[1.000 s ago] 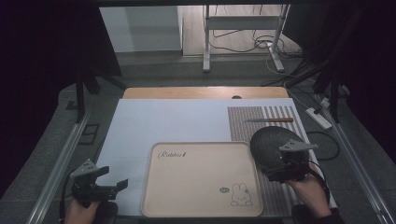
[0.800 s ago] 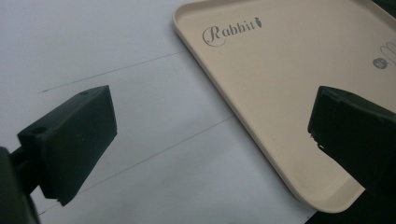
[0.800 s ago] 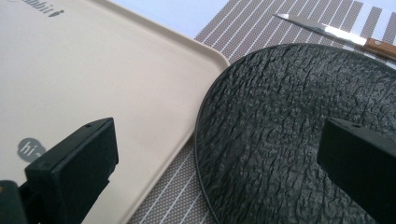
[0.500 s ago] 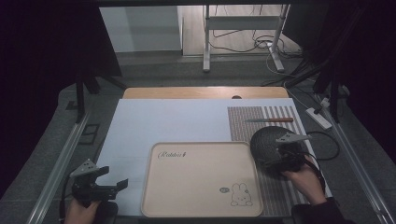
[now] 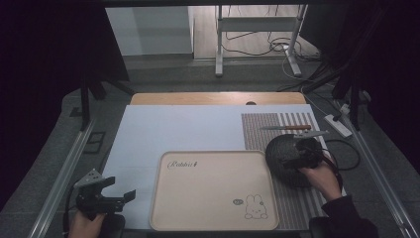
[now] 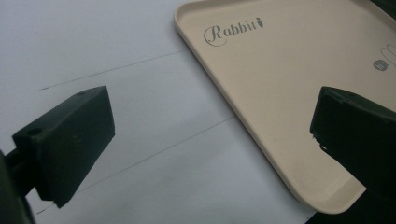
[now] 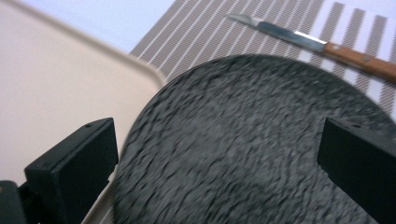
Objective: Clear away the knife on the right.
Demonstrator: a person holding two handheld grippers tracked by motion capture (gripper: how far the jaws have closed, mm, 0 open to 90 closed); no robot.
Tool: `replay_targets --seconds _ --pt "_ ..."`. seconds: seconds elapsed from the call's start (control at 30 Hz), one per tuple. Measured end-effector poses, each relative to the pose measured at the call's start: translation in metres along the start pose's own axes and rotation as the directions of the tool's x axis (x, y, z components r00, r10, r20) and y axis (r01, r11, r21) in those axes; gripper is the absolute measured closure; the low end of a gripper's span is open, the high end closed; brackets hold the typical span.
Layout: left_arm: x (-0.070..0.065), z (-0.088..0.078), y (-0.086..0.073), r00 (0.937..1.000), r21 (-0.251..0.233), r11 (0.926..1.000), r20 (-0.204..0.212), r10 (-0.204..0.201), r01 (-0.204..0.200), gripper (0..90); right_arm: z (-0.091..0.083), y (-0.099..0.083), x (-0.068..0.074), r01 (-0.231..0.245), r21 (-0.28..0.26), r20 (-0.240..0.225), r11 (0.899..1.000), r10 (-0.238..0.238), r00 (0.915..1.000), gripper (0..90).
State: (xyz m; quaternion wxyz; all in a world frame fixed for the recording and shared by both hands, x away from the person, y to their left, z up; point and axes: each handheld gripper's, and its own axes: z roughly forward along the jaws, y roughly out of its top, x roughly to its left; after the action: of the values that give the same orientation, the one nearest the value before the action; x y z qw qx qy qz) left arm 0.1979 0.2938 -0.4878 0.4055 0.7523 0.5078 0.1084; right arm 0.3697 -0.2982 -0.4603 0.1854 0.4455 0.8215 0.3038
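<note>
Reaching is the step judged to be in hand: the right gripper (image 5: 301,154) is held over the dark round plate (image 5: 287,161), which lies on the striped mat (image 5: 277,124) just beside the right edge of the beige tray (image 5: 213,191). In the right gripper view the 2 jaws are seen spread wide, with nothing between them, and the plate's speckled surface (image 7: 243,140) is spanned below them; whether it is touched cannot be told. A wooden-handled knife (image 5: 287,128) is laid on the mat beyond the plate, apart from it. The left gripper (image 5: 116,196) is held low near the tray's left edge, its jaws likewise released and empty, with only the white table sheet (image 6: 116,56) under them. The next move is judged to call for the right jaws to be lowered onto the plate's rim and clenched there, so that the plate can be lifted toward the tray.
</note>
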Motion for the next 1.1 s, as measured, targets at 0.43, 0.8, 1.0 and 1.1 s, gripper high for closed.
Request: replay_targets --seconds 0.43,0.8,1.0,1.1 --pt "-0.001 0.0 0.0 1.0 0.002 1.0 -0.003 0.007 -0.007 0.0 0.028 0.02 -0.017 -0.017 0.058 0.013 0.998 0.016 0.9998 0.0" --pt "0.0 0.0 0.0 1.0 0.003 1.0 -0.003 0.004 -0.004 0.0 0.048 0.034 -0.04 -0.065 0.102 0.063 0.993 0.059 0.9963 0.0" --pt "0.0 0.0 0.0 1.0 0.001 1.0 -0.002 0.002 -0.002 0.0 0.058 0.039 -0.05 -0.076 0.122 0.074 0.99 0.068 0.995 0.0" --pt "0.0 0.001 0.0 1.0 0.0 1.0 0.0 0.001 -0.001 0.0 0.061 0.041 -0.054 -0.088 0.127 0.076 0.988 0.079 0.994 0.0"
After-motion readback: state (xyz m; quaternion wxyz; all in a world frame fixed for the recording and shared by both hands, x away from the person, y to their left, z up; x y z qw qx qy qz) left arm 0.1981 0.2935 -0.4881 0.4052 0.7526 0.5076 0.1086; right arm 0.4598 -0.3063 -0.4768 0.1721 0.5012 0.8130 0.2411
